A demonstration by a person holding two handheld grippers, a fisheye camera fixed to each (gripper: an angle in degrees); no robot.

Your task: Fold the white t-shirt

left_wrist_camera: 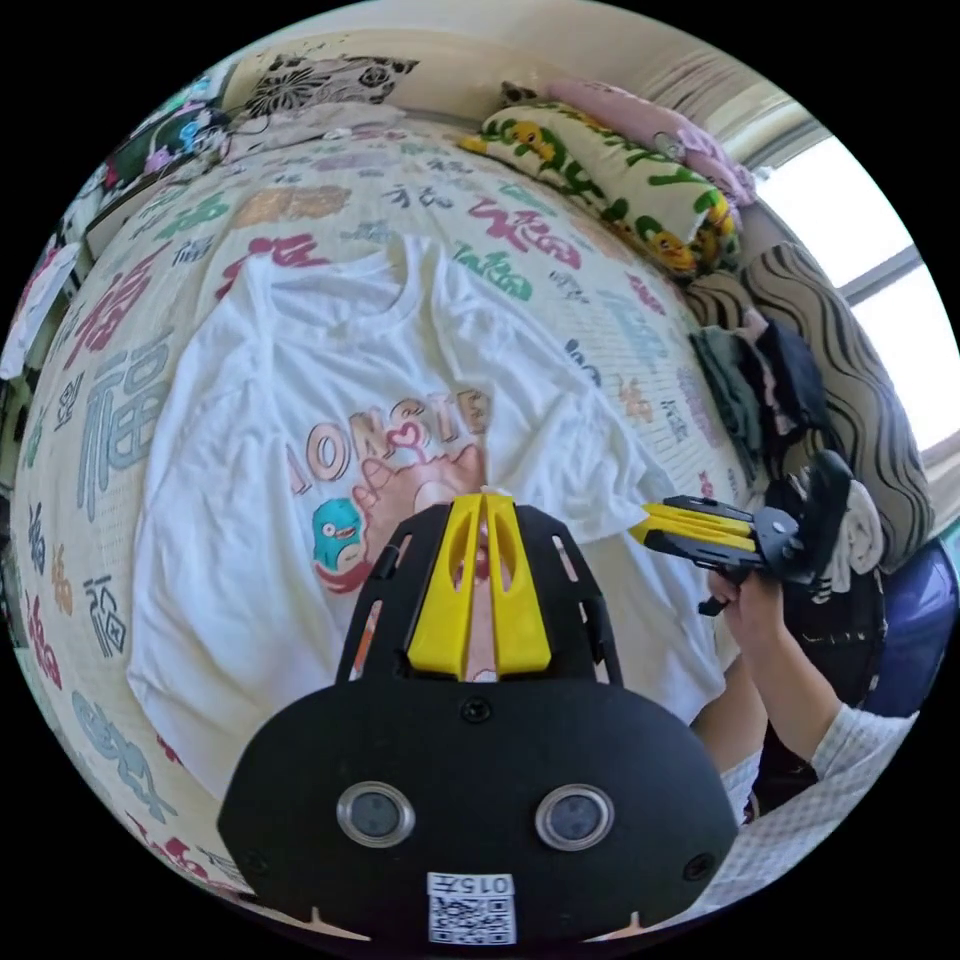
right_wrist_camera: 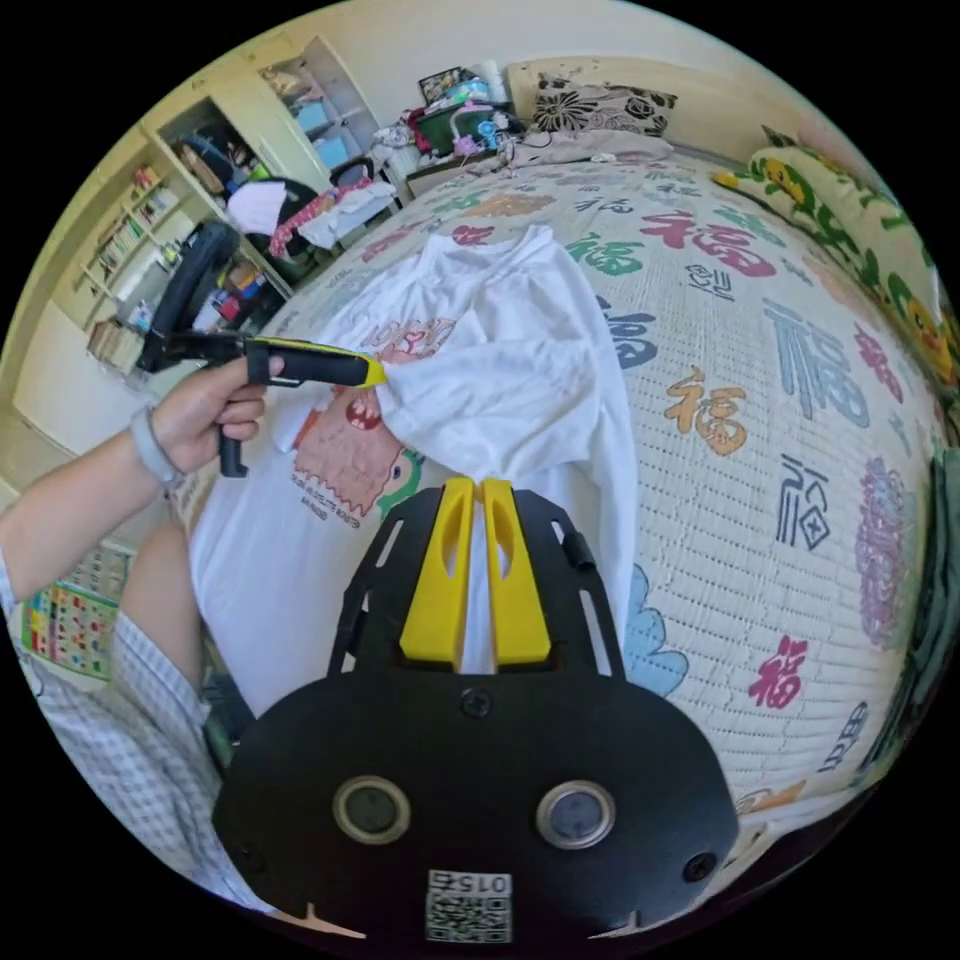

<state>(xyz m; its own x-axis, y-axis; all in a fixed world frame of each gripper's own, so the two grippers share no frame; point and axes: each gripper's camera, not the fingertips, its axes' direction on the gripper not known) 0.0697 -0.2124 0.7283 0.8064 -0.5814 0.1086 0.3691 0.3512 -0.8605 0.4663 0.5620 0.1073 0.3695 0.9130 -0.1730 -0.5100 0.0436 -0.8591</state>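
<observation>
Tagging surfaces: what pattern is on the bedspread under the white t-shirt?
Cream quilted bedspread printed with multicoloured characters; clearest in the right gripper view, beside the t-shirt.

Patterned bed (right_wrist_camera: 760, 420), bright window (left_wrist_camera: 860, 210) (daylight), shelves (right_wrist_camera: 150, 220)

Soft cloth t-shirt (left_wrist_camera: 260, 420), quilted bedspread (right_wrist_camera: 800, 480)

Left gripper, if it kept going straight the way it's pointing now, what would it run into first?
The left gripper is already shut on the white t-shirt; pushed further, it would probably bunch more shirt, then meet the bedspread beneath. Depth is unclear.
</observation>
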